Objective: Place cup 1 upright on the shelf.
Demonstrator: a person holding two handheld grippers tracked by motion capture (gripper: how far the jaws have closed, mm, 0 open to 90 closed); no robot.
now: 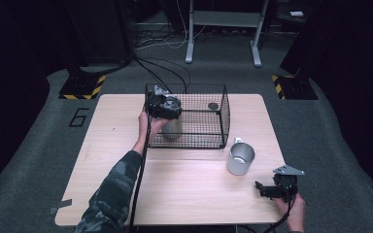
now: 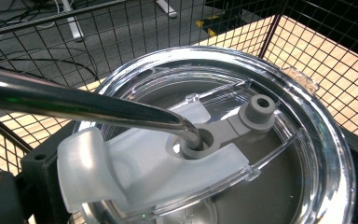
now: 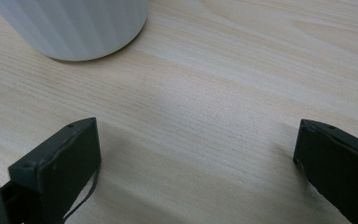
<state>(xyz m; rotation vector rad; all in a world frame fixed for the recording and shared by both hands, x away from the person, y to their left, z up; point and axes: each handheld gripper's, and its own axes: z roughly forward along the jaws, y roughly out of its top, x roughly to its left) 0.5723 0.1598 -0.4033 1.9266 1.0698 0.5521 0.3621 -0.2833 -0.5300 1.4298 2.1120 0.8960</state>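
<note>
A steel tumbler (image 1: pixel 171 129) stands inside the black wire basket (image 1: pixel 222 119) at the back middle of the table. Its clear lid (image 2: pixel 307 112) carries a metal straw (image 2: pixel 74 105) through a grey stopper. My left gripper (image 1: pixel 164 107) reaches over the basket's left side. In the left gripper view the gripper (image 2: pixel 200 151) has its black jaws pressed against both sides of the lid rim. My right gripper (image 1: pixel 273 189) rests low near the table's front right corner. Here the gripper (image 3: pixel 200 140) has its jaws wide apart over bare wood.
A pale metal mug (image 1: pixel 240 158) with a handle stands in front of the basket's right corner, and its ribbed wall (image 3: pixel 74 23) is just ahead of the right gripper. A small dark disc (image 1: pixel 213 106) lies at the basket's back right. Floor cables and desk legs lie beyond the table.
</note>
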